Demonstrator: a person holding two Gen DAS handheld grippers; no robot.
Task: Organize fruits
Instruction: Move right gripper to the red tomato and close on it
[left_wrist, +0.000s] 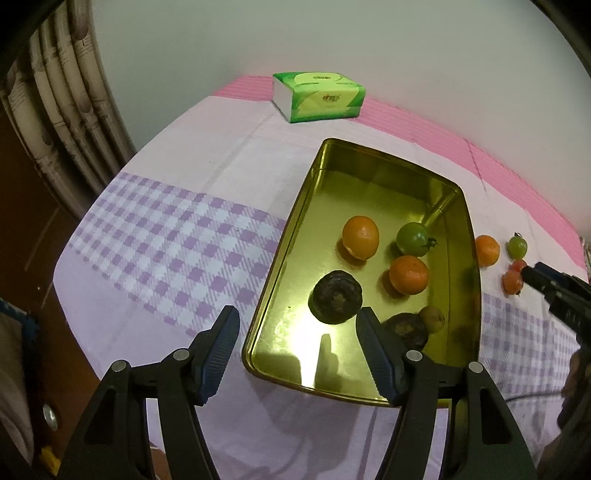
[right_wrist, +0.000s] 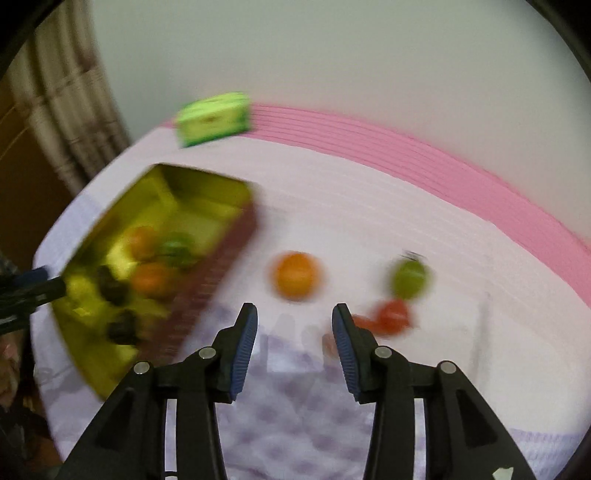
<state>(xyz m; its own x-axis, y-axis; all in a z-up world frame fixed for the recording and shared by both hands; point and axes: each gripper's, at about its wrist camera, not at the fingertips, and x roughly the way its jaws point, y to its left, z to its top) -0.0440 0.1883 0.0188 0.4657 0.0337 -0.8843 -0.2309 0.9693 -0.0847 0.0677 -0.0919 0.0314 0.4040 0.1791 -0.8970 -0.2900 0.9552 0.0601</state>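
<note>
A gold tin tray (left_wrist: 280, 258) lies on the cloth and holds two oranges (left_wrist: 360, 236), a green tomato (left_wrist: 412, 238), two dark fruits (left_wrist: 335, 301) and a small brown one (left_wrist: 432, 318). My left gripper (left_wrist: 297, 319) is open and empty over the tray's near end. Right of the tray lie an orange (left_wrist: 487, 250), a green tomato (left_wrist: 516, 246) and red tomatoes (left_wrist: 512, 281). The right wrist view is blurred. There my right gripper (right_wrist: 294, 317) is open and empty, just short of the orange (right_wrist: 296, 275), green tomato (right_wrist: 410, 278) and red tomatoes (right_wrist: 393, 314). The tray (right_wrist: 201, 192) is at its left.
A green tissue pack (left_wrist: 319, 96) lies at the far side of the table, near the pink strip and the wall. A curtain (left_wrist: 70, 103) hangs at the left. The table's left edge (left_wrist: 64, 266) drops off beside the checked cloth.
</note>
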